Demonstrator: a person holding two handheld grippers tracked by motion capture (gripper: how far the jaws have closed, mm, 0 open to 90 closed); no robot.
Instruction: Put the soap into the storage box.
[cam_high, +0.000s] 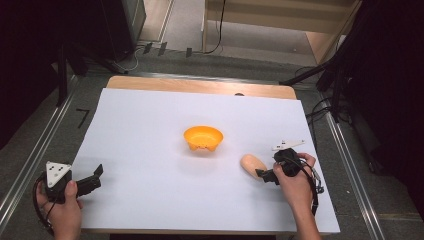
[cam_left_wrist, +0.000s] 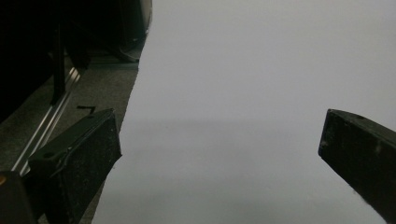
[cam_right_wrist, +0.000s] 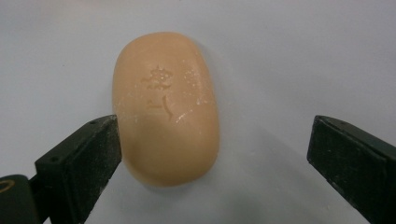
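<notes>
A peach-coloured oval bar of soap (cam_high: 252, 165) lies flat on the white sheet, right of centre. In the right gripper view the soap (cam_right_wrist: 166, 109) shows a stamped mark on top and sits between the jaws, close against the left one, with a wide gap to the right one. My right gripper (cam_high: 264, 175) is open around the near end of the soap. An orange bowl (cam_high: 203, 138) stands upright at the middle of the sheet, with nothing seen in it. My left gripper (cam_high: 95, 177) rests open at the front left, nothing between its jaws (cam_left_wrist: 219, 149).
The white sheet (cam_high: 150, 120) covers a wooden table (cam_high: 200, 85). Metal rails run along both sides on the grey floor (cam_high: 30, 155). Dark stands and cables sit at the back left and right.
</notes>
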